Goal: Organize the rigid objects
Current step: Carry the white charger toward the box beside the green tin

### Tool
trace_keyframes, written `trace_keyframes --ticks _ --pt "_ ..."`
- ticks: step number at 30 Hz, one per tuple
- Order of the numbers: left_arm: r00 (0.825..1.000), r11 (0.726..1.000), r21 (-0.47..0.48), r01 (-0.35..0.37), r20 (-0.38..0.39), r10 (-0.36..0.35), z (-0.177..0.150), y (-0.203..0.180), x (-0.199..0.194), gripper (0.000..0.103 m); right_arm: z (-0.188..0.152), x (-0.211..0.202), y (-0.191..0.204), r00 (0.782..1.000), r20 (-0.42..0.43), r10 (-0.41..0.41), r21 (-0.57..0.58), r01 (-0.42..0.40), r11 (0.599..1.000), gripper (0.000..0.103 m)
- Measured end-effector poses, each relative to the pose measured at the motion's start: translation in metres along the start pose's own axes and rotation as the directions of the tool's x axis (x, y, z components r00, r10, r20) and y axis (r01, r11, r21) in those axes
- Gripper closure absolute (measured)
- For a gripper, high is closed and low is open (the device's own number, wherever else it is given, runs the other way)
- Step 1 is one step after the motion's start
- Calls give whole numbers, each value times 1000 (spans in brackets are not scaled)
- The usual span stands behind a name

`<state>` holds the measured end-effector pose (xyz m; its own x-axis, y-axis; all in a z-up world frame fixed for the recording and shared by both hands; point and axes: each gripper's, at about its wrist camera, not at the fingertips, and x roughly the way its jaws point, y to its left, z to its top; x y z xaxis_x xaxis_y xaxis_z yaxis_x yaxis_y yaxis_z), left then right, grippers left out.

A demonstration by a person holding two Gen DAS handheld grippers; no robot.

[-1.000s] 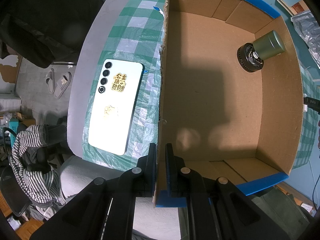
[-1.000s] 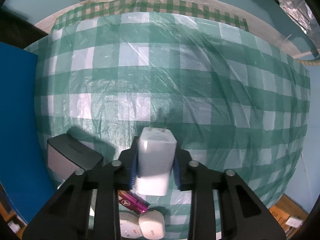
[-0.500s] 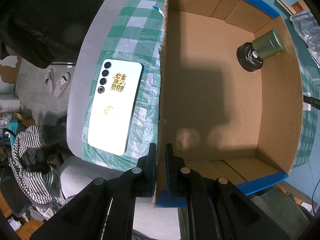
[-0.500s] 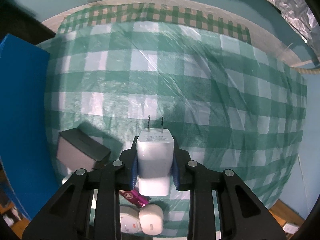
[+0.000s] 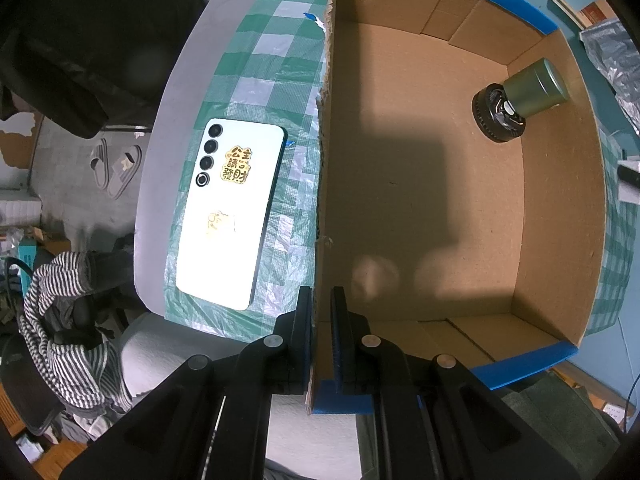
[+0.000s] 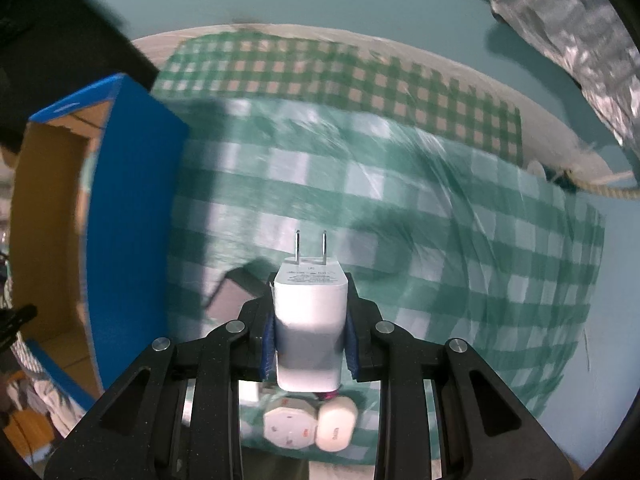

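A: What is seen in the left wrist view, from left to right?

B: A striped garment is draped at the lower left. A white smartphone is laid face down on the green checked tablecloth, left of centre. The left gripper is clamped tight on the near wall of the cardboard box, at bottom centre. A green tin and a black ring-shaped part are lodged together in the box's upper right corner.

A: And the right wrist view?

B: The box's blue outer wall is seen at the left. A dark blurred block is lying just left of centre. A white plug charger is pinched between the right gripper pads, prongs pointing up the frame, clear of the cloth. Two white adapters are lying at bottom centre.
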<state>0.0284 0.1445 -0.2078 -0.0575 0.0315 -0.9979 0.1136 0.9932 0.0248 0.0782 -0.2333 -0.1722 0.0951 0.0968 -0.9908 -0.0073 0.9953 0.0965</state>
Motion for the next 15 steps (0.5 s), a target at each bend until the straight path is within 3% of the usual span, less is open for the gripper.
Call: trace_keyframes --ticks 15 --pt "1000 1000 5 -2 1 2 0 -1 0 95 25 -33 83 996 46 77 -182 -67 981 77"
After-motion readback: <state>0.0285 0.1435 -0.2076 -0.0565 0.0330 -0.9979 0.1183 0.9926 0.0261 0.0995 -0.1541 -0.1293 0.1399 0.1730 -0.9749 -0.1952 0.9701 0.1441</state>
